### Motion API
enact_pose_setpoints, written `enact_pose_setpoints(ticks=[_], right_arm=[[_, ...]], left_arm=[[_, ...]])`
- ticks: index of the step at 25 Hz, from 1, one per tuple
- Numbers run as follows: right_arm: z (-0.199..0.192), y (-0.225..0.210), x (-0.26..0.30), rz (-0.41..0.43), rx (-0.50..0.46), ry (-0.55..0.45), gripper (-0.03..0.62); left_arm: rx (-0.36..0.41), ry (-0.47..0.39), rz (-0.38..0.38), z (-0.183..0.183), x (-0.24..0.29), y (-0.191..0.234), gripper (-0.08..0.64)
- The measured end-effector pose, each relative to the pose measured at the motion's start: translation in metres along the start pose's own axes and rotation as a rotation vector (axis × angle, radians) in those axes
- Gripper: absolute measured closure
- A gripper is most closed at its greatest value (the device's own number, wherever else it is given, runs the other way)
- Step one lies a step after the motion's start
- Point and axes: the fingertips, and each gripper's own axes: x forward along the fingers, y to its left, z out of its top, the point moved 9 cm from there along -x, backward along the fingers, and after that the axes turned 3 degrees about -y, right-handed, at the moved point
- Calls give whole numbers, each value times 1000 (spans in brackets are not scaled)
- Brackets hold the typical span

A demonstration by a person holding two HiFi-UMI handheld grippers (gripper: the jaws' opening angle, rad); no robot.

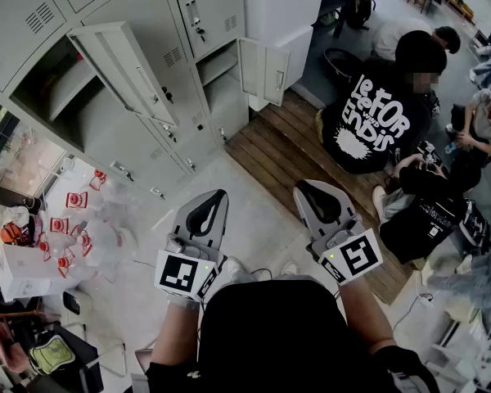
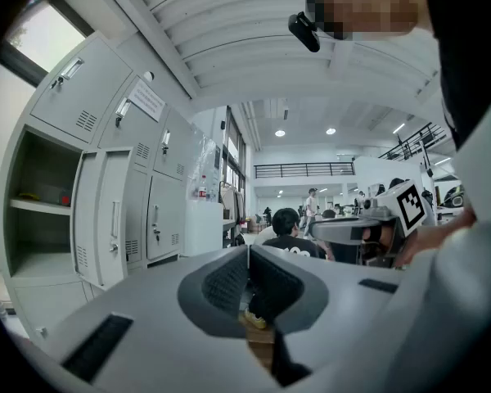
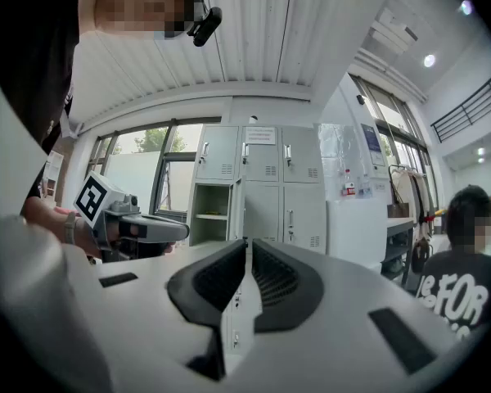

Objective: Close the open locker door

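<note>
A bank of grey lockers (image 1: 147,47) fills the upper left of the head view. One tall door (image 1: 123,70) stands wide open beside its shelved compartment (image 1: 61,88). Further right a small door (image 1: 263,70) is also open. My left gripper (image 1: 210,211) and right gripper (image 1: 315,196) are held side by side over the floor, well short of the lockers. Both are shut with nothing in them. In the left gripper view the open compartment (image 2: 37,211) and its door (image 2: 106,219) lie left of the shut left gripper (image 2: 248,252). The right gripper (image 3: 249,248) points at the open locker (image 3: 211,211).
Several people sit on the floor at right, the nearest in a black printed T-shirt (image 1: 378,113). A wooden floor strip (image 1: 295,150) runs beside them. Clear plastic bags and red-and-white items (image 1: 74,219) clutter the floor at left, near a window (image 1: 16,158).
</note>
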Motion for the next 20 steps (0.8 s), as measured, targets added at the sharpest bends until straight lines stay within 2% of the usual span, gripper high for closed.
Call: enact_pose_setpoints(ticks=[6,11,20], right_arm=[[-5,9,24,-1,0,10,545],[-9,17,49,-23,43,4,545],[-15,43,102,-59,52,-1,545]], left_arm=[[-13,-6,14,-3,-3,27,534],[-25,-10,18,-5,-10,58,534],[-38,-9,24,-6,-30,132,534]])
